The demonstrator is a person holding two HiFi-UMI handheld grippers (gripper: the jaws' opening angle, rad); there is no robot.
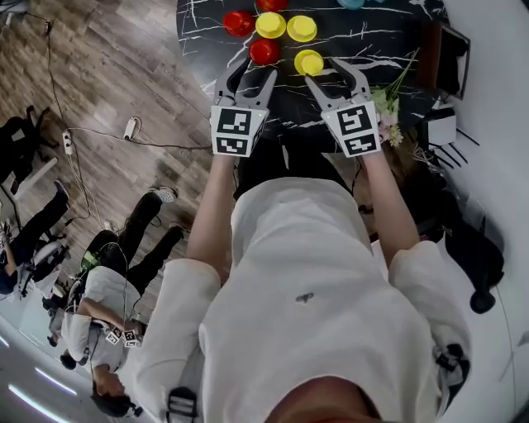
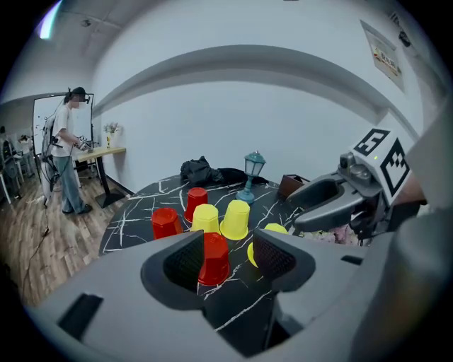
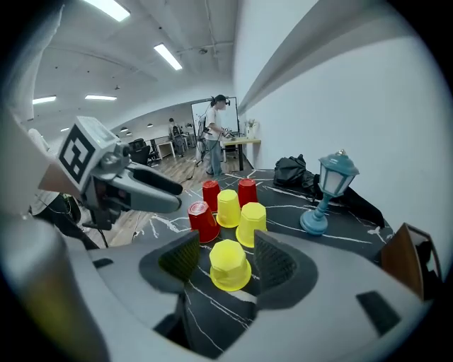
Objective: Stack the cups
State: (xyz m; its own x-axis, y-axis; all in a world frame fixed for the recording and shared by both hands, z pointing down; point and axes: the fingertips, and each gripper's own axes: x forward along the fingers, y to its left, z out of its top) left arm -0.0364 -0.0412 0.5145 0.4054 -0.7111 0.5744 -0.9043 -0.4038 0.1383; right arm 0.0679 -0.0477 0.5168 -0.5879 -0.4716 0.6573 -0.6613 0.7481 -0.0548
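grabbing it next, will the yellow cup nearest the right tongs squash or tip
The yellow cup looks thin plastic: probably light, may flex. Inverted on its wide rim, unlikely to tip; might slide on the glossy table.

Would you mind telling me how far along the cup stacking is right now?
Done: nothing yet; all six cups stand unstacked, upside down on the table. In hand: left gripper open, aimed at the nearest red cup; right gripper open, aimed at the nearest yellow cup; neither gripped. Left: all the stacking.
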